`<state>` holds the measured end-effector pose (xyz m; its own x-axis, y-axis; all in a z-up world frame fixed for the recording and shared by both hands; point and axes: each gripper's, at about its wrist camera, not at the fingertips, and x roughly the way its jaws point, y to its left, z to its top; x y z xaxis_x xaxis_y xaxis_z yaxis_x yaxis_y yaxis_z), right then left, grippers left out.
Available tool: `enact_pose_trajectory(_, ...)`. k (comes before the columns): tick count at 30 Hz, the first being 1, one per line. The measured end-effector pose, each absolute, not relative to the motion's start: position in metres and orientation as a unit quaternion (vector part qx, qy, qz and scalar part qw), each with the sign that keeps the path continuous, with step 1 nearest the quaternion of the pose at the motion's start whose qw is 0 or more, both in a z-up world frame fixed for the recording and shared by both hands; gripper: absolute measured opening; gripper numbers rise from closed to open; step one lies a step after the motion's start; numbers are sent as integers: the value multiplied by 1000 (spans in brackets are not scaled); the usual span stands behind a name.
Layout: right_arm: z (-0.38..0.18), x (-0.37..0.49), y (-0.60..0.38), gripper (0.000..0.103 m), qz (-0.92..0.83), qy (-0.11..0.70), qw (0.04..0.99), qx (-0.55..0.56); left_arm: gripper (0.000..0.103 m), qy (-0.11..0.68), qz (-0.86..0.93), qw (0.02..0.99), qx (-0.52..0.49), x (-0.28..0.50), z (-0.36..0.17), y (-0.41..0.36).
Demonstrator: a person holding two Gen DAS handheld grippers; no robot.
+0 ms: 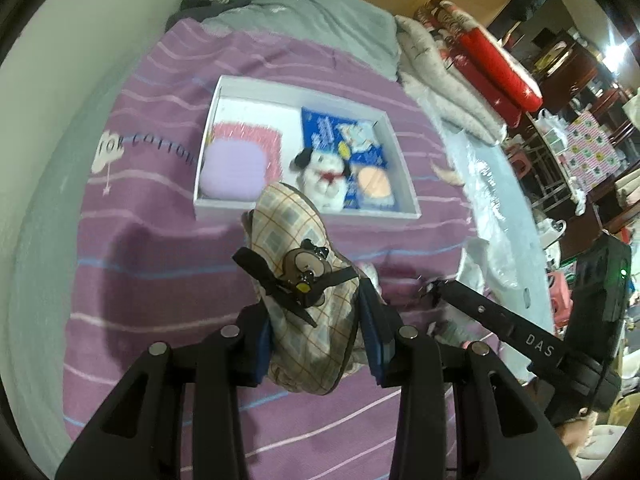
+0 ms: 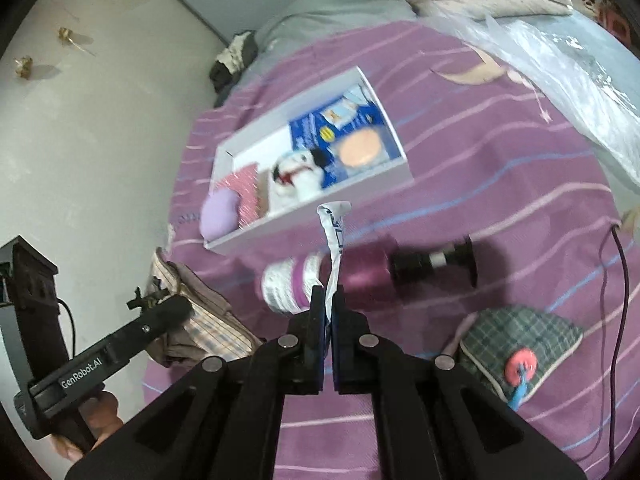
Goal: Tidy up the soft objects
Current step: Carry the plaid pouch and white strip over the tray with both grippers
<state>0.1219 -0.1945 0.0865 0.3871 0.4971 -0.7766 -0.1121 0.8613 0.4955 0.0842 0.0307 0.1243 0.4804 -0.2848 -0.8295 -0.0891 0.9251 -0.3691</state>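
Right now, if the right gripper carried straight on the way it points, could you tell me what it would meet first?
Probably the purple bottle lying on the bedspread, just ahead of the right gripper, which is shut on a white wrapper. Depth is uncertain.

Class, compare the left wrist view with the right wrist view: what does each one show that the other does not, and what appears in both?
Only the left wrist view shows the bear face on the beige plaid slipper clamped in the left gripper, plus red bedding stacked at the far side.

Only the right wrist view shows the right gripper shut on a white strip, a purple bottle lying on the bedspread, and a green plaid slipper.

Both show the white tray holding a white plush dog, a lilac cushion and a blue packet.
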Motion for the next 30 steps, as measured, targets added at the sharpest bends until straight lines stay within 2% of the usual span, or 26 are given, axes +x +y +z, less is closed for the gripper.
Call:
enact_pose_trajectory(8,133,184,-171,1,223,492,819,196,40,486,-68,855,-167,139,155,34)
enact_pose_trajectory(14,141,235,-163,1,227,477,819,225,40,476,-68,866,-141,198,159,38)
enact_pose_trajectory(20,125,282,-159,1,223,464,818,256,40,483,-67,861,-144,258,144,53)
enact_pose_trajectory(30,54,325,-149,1,242,481,787,301,40,511,-26,849,-130,316,97,76)
